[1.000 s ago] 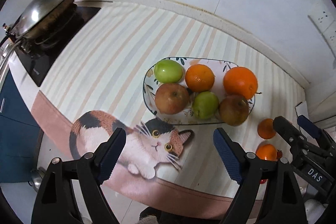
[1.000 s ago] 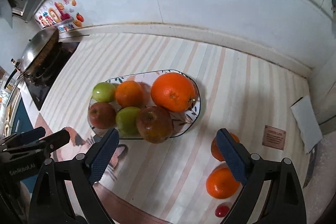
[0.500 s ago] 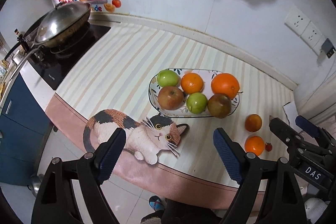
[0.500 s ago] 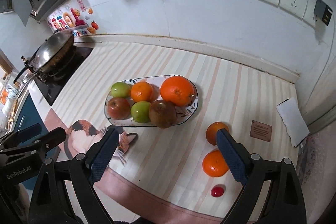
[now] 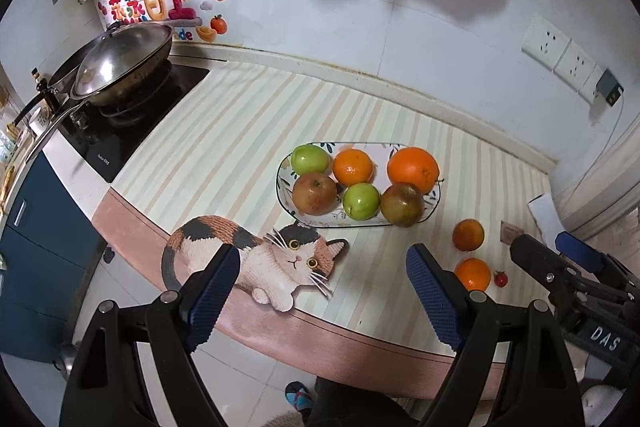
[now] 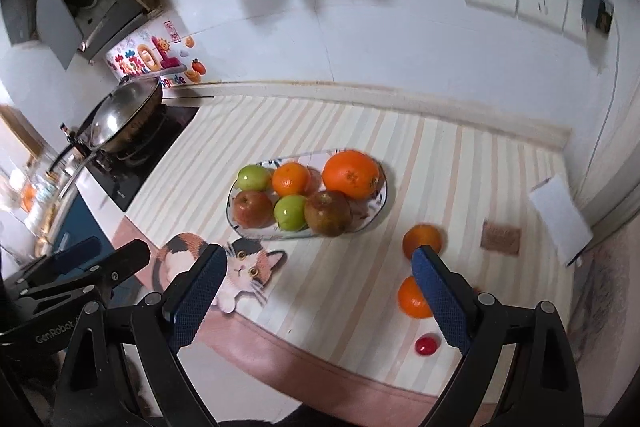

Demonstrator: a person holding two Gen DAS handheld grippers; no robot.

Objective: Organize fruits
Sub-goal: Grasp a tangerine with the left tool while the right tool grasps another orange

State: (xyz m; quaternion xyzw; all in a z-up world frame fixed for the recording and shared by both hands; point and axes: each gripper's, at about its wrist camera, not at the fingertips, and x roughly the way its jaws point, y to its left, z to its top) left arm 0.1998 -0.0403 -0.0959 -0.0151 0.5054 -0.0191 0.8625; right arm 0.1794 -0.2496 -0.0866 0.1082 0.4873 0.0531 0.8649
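An oval patterned plate point(image 5: 285, 201) point(image 6: 380, 205) sits on the striped counter mat and holds several fruits: two green apples, two red apples, a small orange and a large orange point(image 5: 413, 169) point(image 6: 351, 174). Two loose oranges point(image 5: 468, 235) point(image 5: 472, 273) and a small red fruit point(image 5: 500, 279) lie on the mat right of the plate; they also show in the right wrist view point(image 6: 422, 239) point(image 6: 412, 301) point(image 6: 426, 344). My left gripper point(image 5: 322, 275) and right gripper point(image 6: 320, 277) are both open, empty, held high and back from the counter's front edge.
A wok with lid point(image 5: 116, 65) stands on the black hob at the far left. A cat picture point(image 5: 256, 255) is printed on the mat's front. A white card point(image 6: 560, 215) and a small brown tag point(image 6: 501, 237) lie at the right. Bags hang on the wall.
Both grippers have pulled up and back from the plate, so the counter looks smaller and farther. Both stayed open. No fruit moved.
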